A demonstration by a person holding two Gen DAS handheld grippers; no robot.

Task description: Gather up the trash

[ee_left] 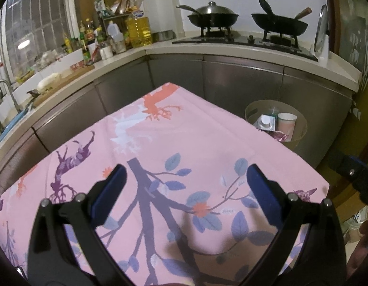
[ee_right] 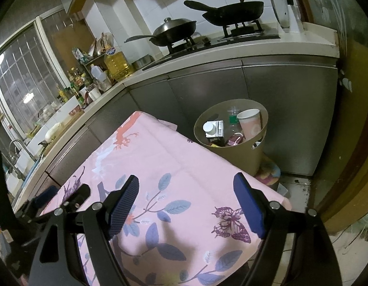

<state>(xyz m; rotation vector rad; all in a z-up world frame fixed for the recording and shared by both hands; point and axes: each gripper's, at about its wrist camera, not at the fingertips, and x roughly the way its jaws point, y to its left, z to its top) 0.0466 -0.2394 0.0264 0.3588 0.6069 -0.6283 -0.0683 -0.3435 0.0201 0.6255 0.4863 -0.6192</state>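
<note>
The left gripper (ee_left: pixel 186 186) is held with its jaws spread wide and nothing between them, above the pink floral tablecloth (ee_left: pixel 184 138); the right gripper (ee_right: pixel 186 205) is likewise seen wide apart and empty over the cloth's right part. No trash is seen on the cloth in either view, so the collecting step is judged to be finished or nearly so; whether any piece lies outside the views cannot be told. The trash itself is found further right, inside the tan bin (ee_right: pixel 246 157) standing on the floor just beside the table's far right corner: a small carton (ee_right: pixel 215 130), a clear plastic bottle (ee_right: pixel 232 116), a paper cup (ee_right: pixel 250 122) and a crumpled wrapper (ee_right: pixel 235 140) are gathered there. Should anything remain, it would have to be found first, then a gripper closed on it and carried over the bin's rim. Around the scene, grey cabinets (ee_right: pixel 207 90) are backed by a counter with oil bottles (ee_left: pixel 138 32) at left and two pans on the stove (ee_left: pixel 246 40); the table's edge and the cabinet fronts are judged the only obstacles near the bin
</note>
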